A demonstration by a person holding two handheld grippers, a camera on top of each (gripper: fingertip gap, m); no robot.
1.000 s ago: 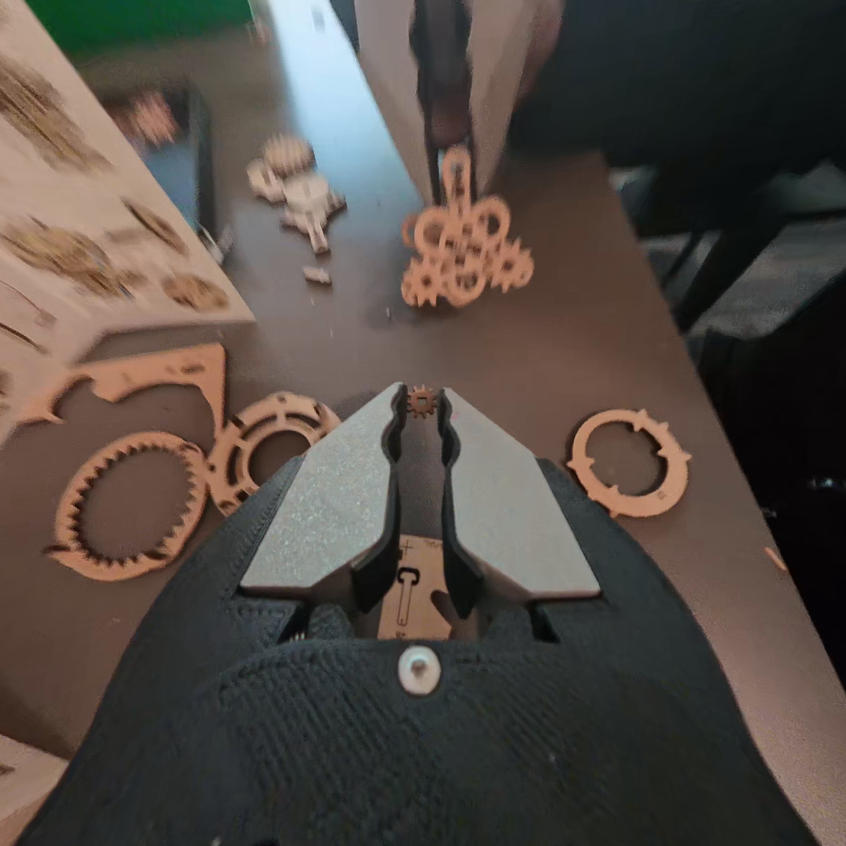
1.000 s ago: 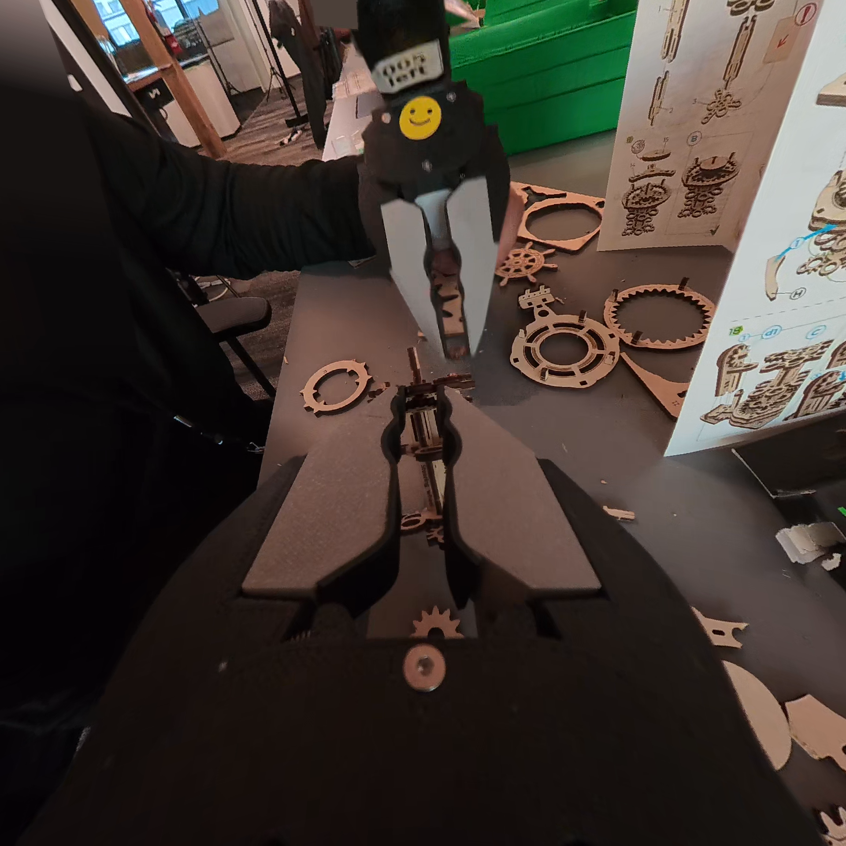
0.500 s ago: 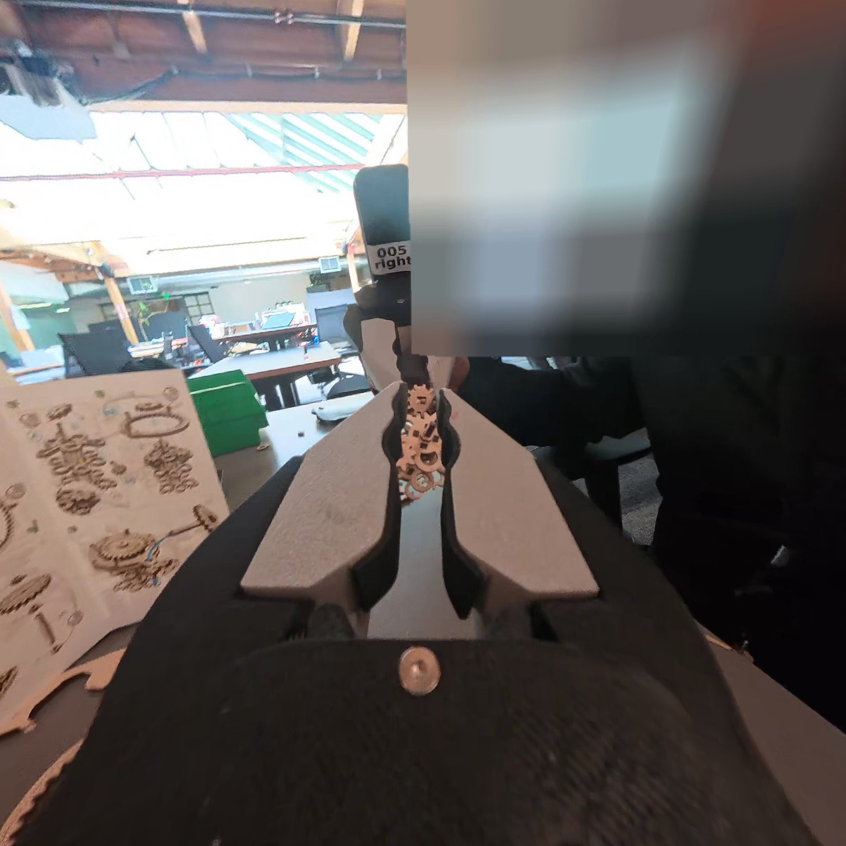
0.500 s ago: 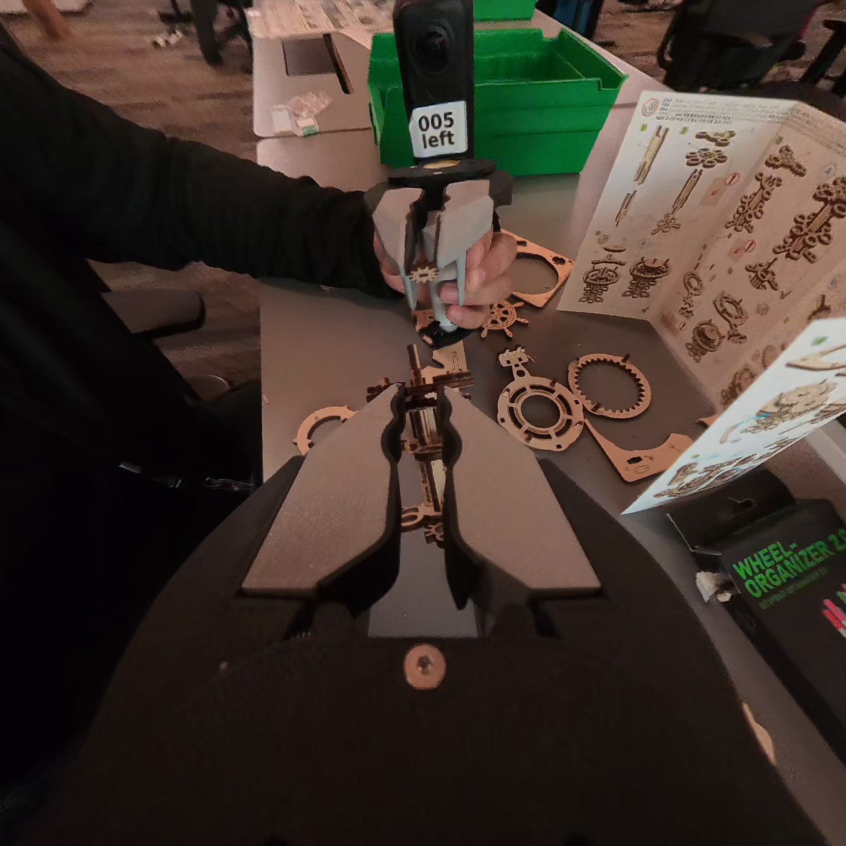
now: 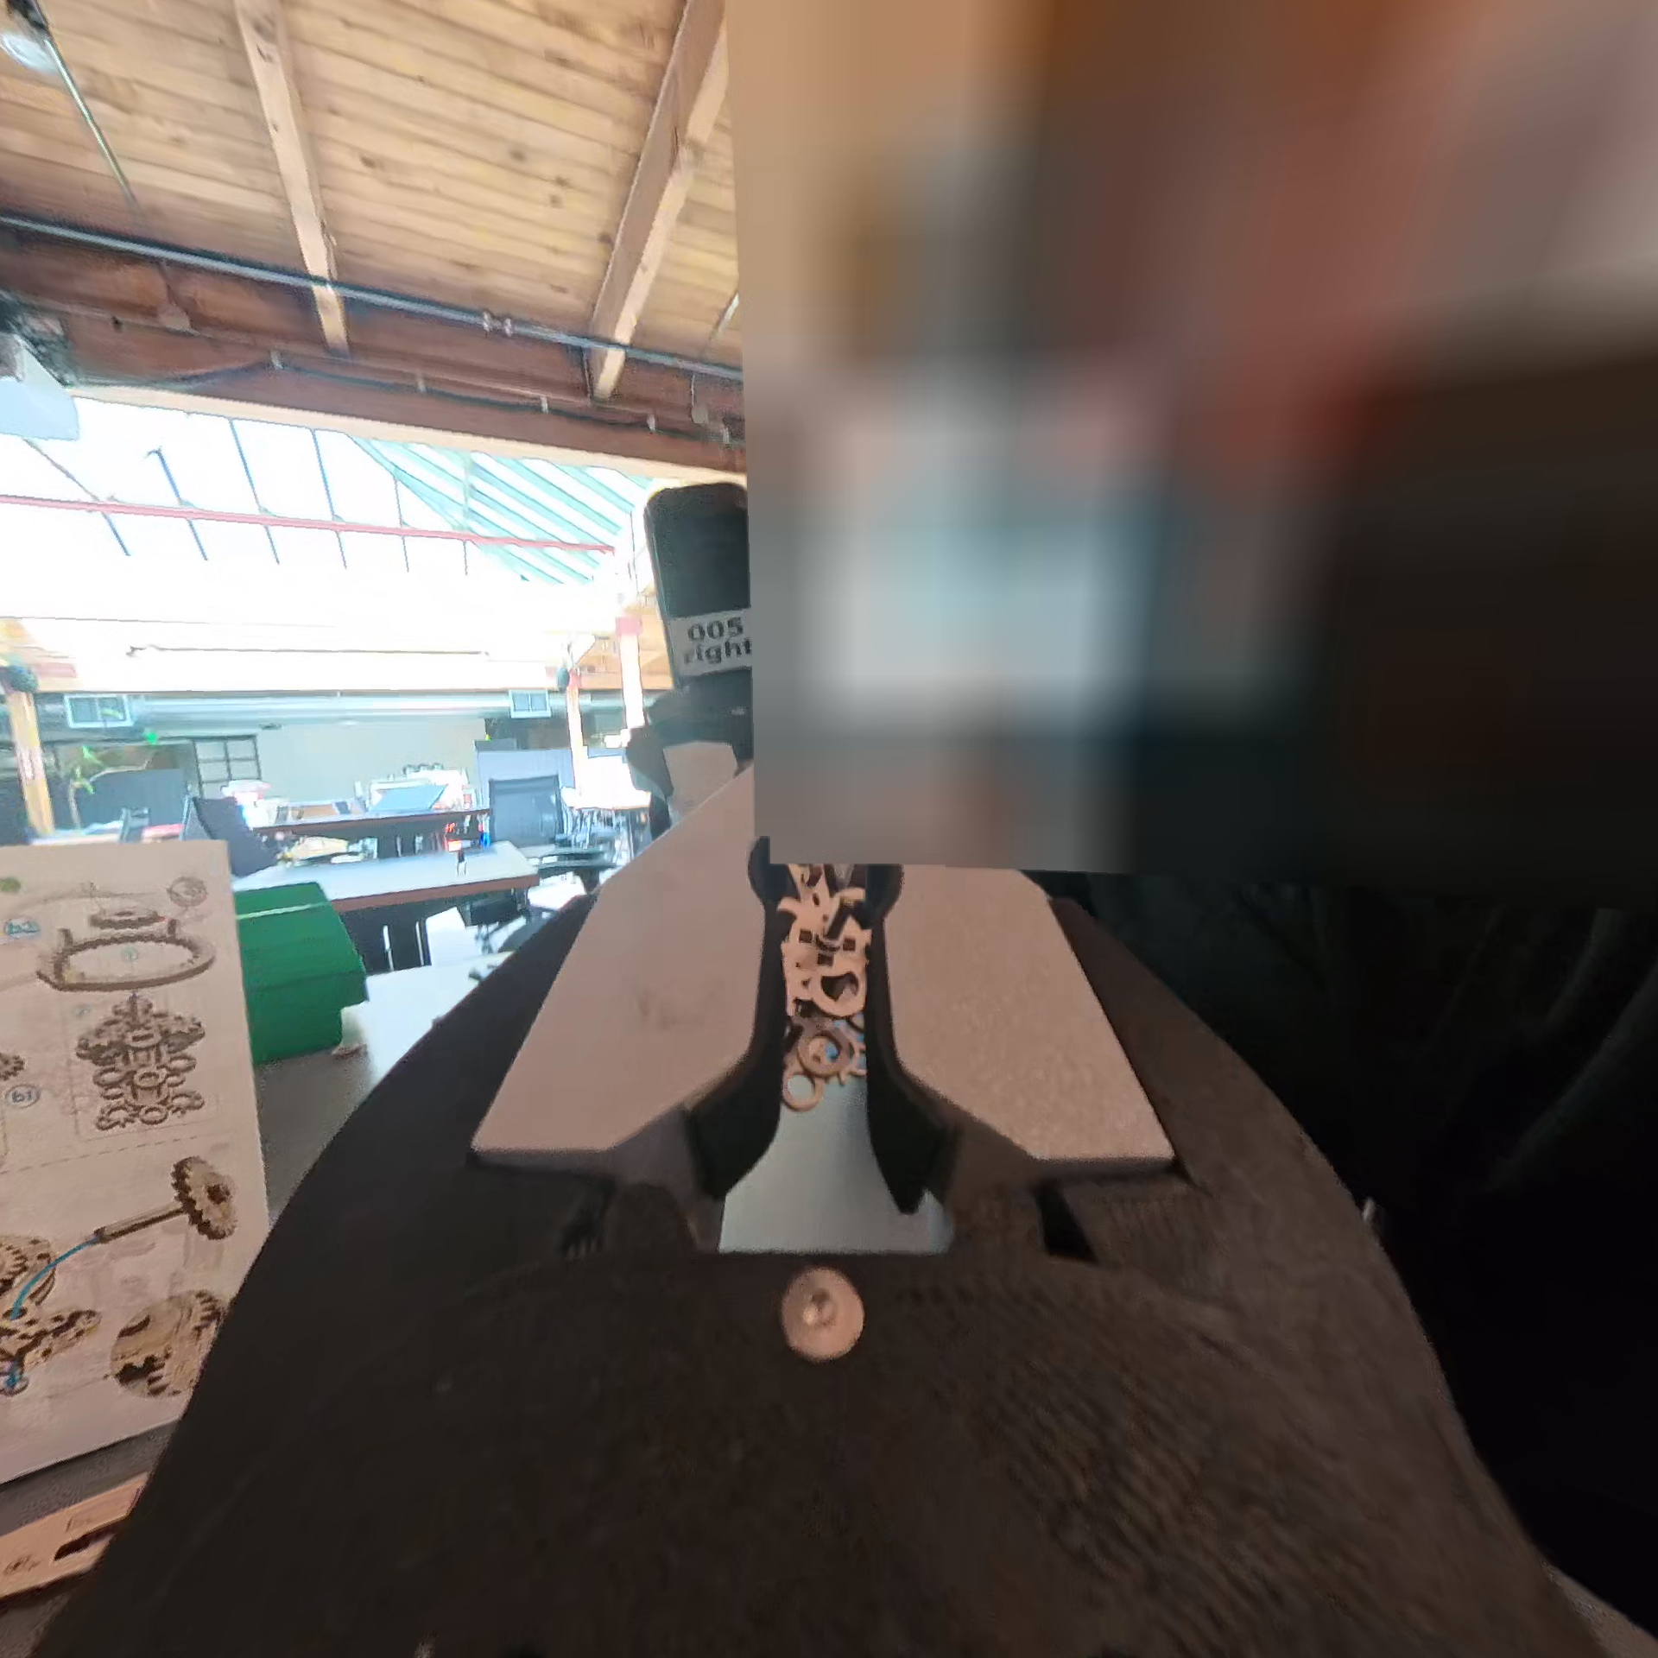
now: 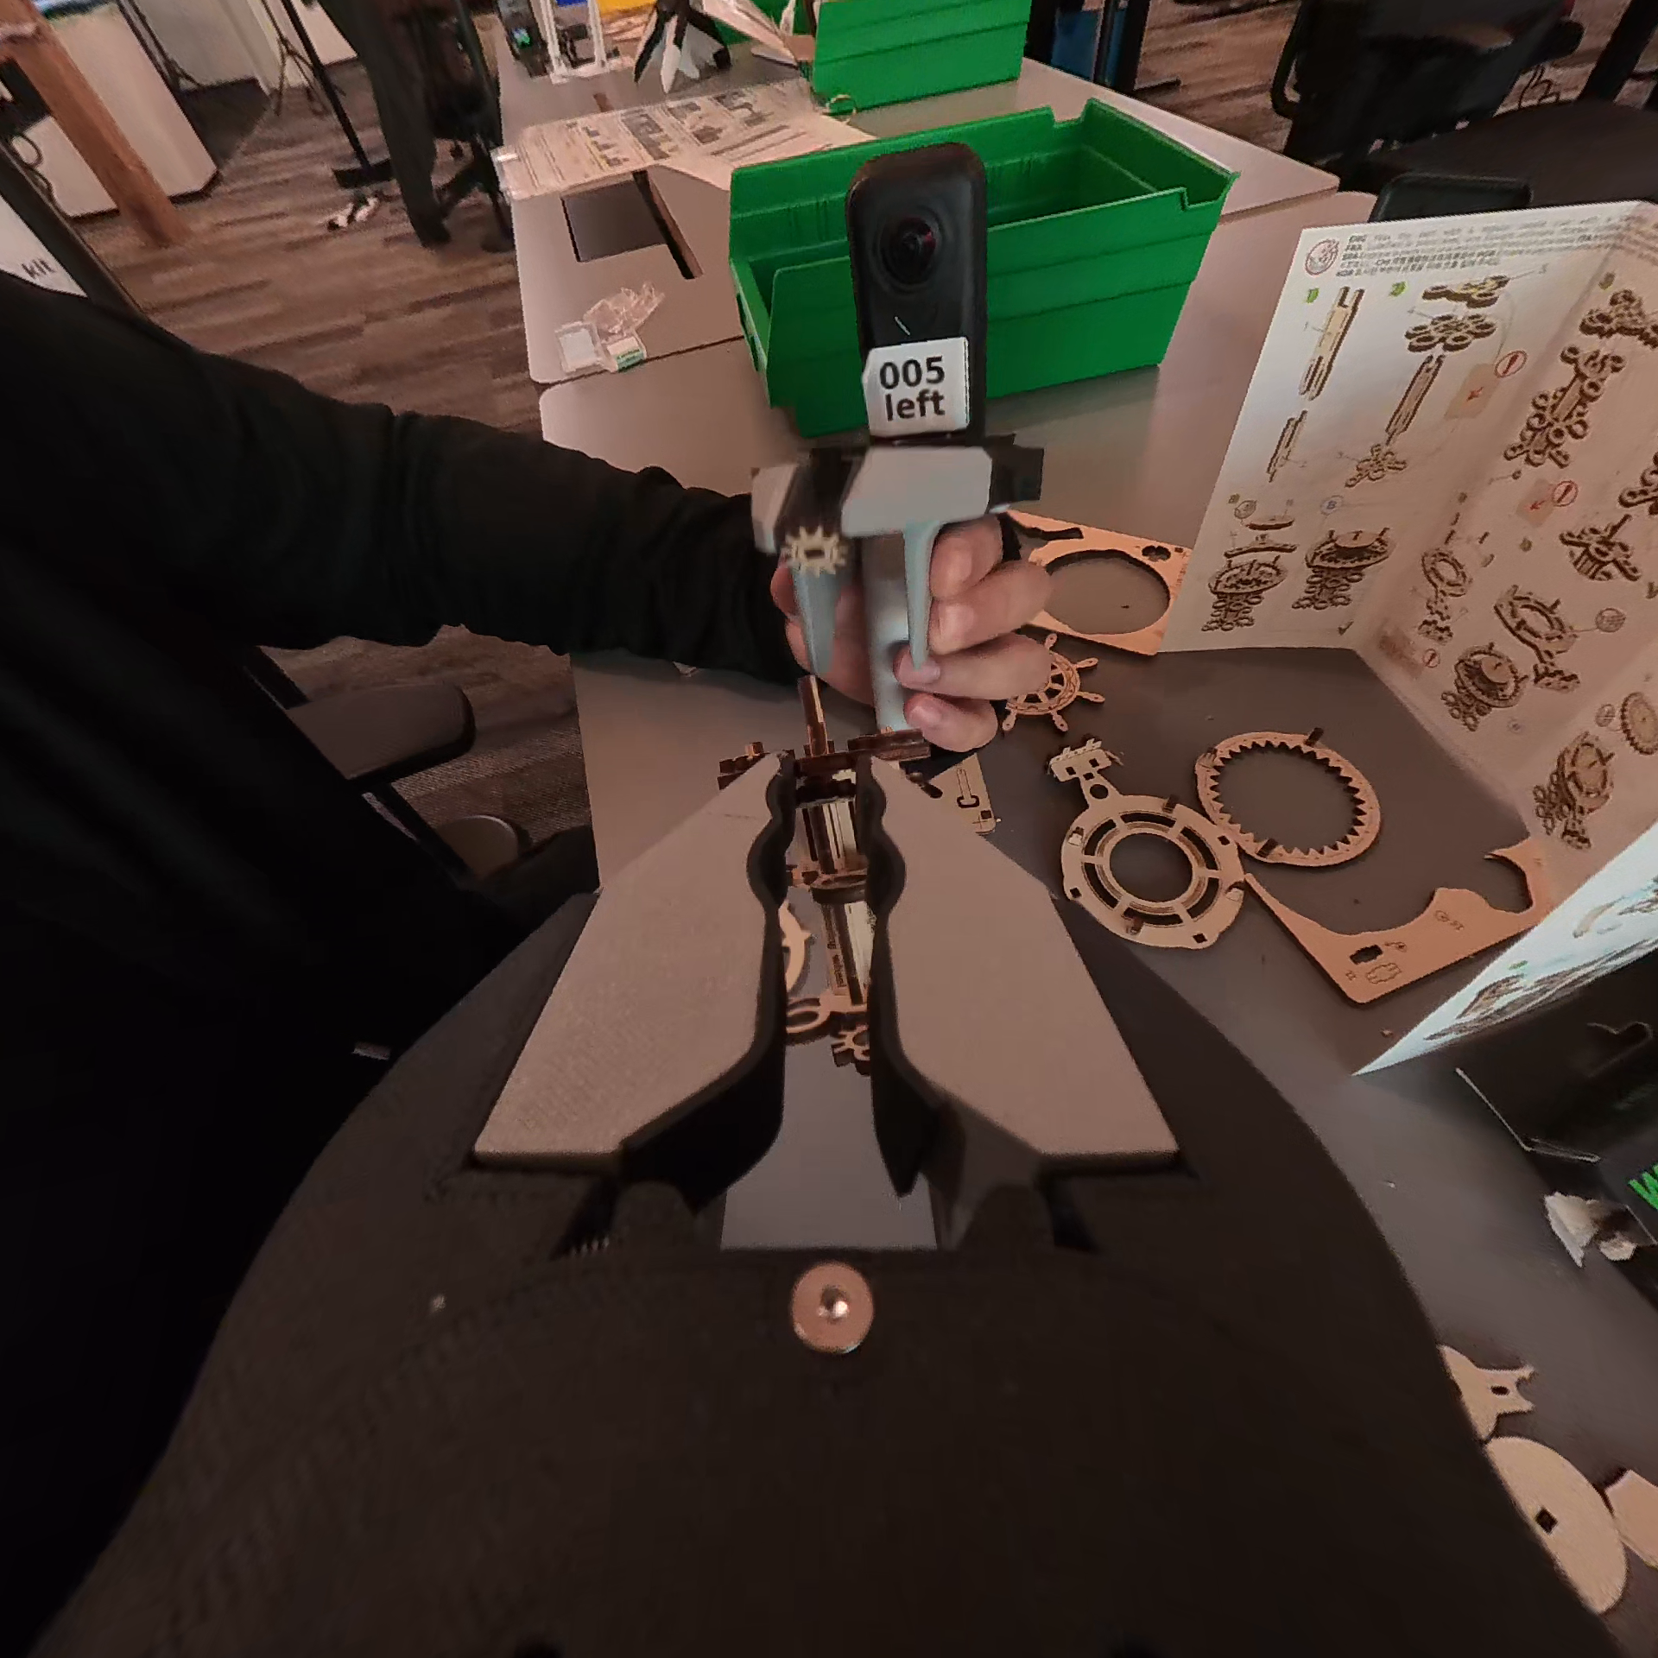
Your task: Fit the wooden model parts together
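My right gripper (image 6: 821, 782) is shut on a wooden gear assembly (image 6: 830, 861) and holds it above the table, with its thin shaft (image 6: 812, 713) pointing up and away. My left gripper (image 5: 824, 868) faces it from close by; its tips lie at the edge of the mosaic patch. In the right wrist view a small wooden gear (image 6: 815, 554) sits pinched between the left gripper's tips, just above the shaft's end and apart from it. In the left wrist view the gear assembly (image 5: 821, 978) shows through the gap between my left fingers.
On the dark table (image 6: 1346, 700) lie a slotted ring part (image 6: 1148, 875), a toothed ring (image 6: 1283, 798), a ship's wheel part (image 6: 1050, 682) and a cut-out wooden sheet (image 6: 1400, 942). A folded instruction sheet (image 6: 1435, 449) stands at the right. A green bin (image 6: 1032, 269) stands behind. About 5 cm separates my left fingertips from my right.
My left gripper has lifted off the table with the small gear and tilted up to face the right gripper. The right gripper has raised the assembly, and the two have come close.
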